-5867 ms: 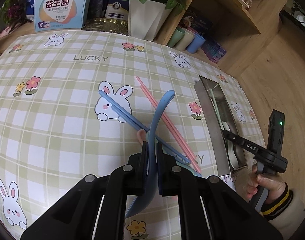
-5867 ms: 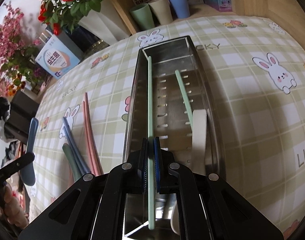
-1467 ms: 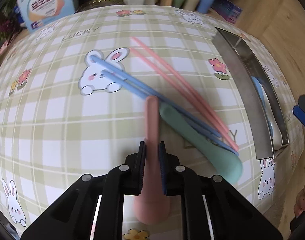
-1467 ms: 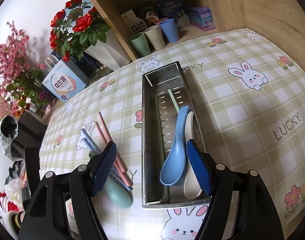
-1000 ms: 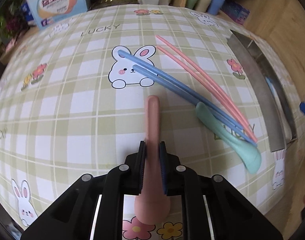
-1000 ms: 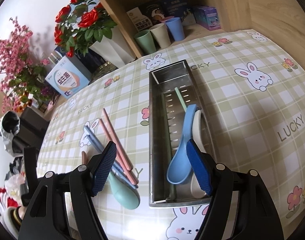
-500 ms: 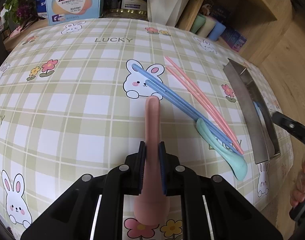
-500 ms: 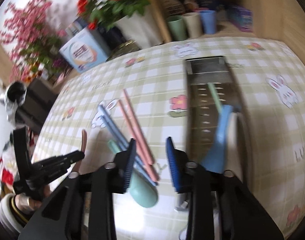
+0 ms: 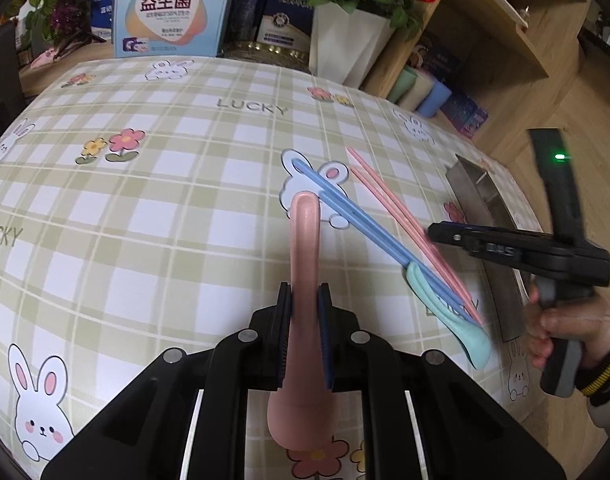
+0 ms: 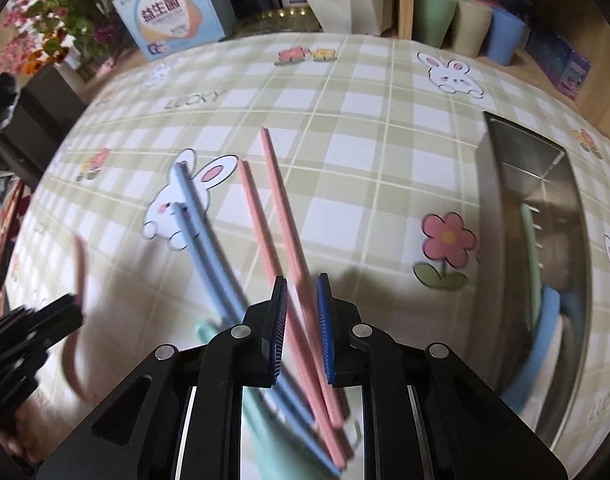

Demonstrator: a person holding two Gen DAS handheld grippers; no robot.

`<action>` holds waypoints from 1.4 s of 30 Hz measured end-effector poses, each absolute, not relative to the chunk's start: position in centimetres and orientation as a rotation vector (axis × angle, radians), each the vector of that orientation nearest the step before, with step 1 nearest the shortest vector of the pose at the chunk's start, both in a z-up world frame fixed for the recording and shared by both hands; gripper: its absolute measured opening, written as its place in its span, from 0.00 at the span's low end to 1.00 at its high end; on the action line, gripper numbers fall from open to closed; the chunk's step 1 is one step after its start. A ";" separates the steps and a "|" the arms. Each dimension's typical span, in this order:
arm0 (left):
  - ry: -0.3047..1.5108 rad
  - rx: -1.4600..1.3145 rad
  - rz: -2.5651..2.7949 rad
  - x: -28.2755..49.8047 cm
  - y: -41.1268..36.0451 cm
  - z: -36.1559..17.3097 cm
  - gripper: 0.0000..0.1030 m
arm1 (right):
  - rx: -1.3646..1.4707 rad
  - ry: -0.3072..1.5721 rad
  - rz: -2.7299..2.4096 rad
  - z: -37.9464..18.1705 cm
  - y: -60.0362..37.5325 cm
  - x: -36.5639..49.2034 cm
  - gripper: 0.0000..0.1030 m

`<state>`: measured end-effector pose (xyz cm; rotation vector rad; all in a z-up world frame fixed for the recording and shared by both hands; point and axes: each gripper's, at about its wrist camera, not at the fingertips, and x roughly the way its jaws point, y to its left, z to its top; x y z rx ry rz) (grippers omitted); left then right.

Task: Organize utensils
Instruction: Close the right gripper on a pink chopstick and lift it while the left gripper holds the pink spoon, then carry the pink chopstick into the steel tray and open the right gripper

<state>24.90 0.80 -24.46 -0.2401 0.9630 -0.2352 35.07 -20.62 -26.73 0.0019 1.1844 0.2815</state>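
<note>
The left gripper point(image 9: 305, 312) stays clenched on the pink spoon point(image 9: 303, 280), lifted over the table point(image 9: 145, 200). The right gripper point(image 10: 301, 320) has left the tray point(image 10: 493, 240) at the table's right edge, its jaws have just narrowed, and it now hangs over the pink chopsticks point(image 10: 281, 216), not gripping them. Blue chopsticks point(image 10: 197, 216) and green spoon point(image 9: 449, 312) lie beside them, unmoved.

"LUCKY" is printed on the checked cloth point(image 9: 153, 200) of the worktop, seen whole at its far side and cut off at the left edge. Chinese characters "益生菌" are read on the light blue box point(image 9: 169, 8) behind. Smaller print stays illegible.
</note>
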 end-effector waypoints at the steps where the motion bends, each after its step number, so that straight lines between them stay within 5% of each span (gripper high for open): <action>1: 0.958 -0.243 -0.233 24.9 1.0 -24.4 0.12 | 0.005 1.190 0.281 -27.0 -20.4 35.5 0.15; 21: 0.930 -0.274 -0.225 24.3 2.0 -24.7 0.12 | 0.073 1.142 0.235 -27.6 -20.8 35.1 0.06; 42: 0.908 -0.210 -0.212 22.9 0.1 -23.9 0.12 | 0.298 0.795 0.212 -21.5 -26.1 26.7 0.06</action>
